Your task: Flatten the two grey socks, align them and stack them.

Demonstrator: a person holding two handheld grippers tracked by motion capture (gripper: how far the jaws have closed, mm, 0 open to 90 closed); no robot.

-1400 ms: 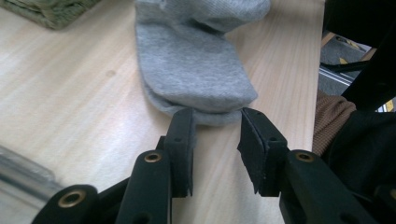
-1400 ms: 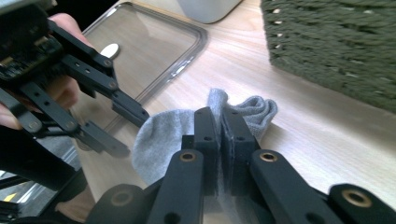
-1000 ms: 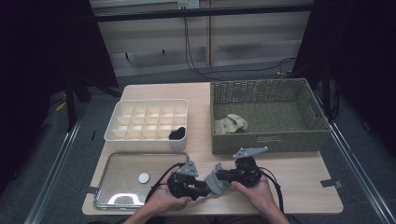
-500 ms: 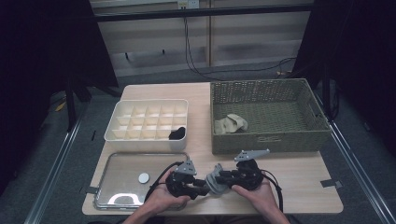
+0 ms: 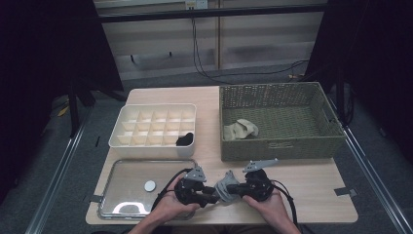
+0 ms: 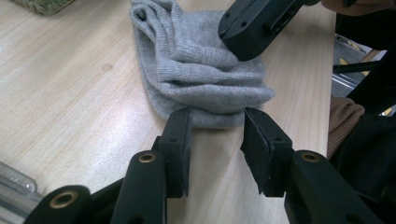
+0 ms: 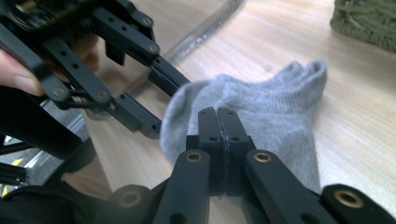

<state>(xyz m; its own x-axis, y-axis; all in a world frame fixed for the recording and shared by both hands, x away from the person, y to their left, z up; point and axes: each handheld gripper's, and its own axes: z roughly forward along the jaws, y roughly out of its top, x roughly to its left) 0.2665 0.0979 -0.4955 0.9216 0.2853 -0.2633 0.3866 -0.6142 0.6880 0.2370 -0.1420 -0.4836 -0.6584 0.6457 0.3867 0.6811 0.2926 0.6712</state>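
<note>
Left gripper (image 6: 215,135) is held part-open astride the folded end of the grey sock (image 6: 201,70) at the table's (image 5: 311,180) near edge; right gripper (image 7: 218,116) is clamped shut on it. Folding is judged underway; closing the left jaws is required next.

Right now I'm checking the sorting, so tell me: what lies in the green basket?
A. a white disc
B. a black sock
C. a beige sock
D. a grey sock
C: in the high view a beige sock lies on the floor of the basket, near its left wall; the grey sock is on the table between the two grippers, and the black one sits in the divided box.
</note>
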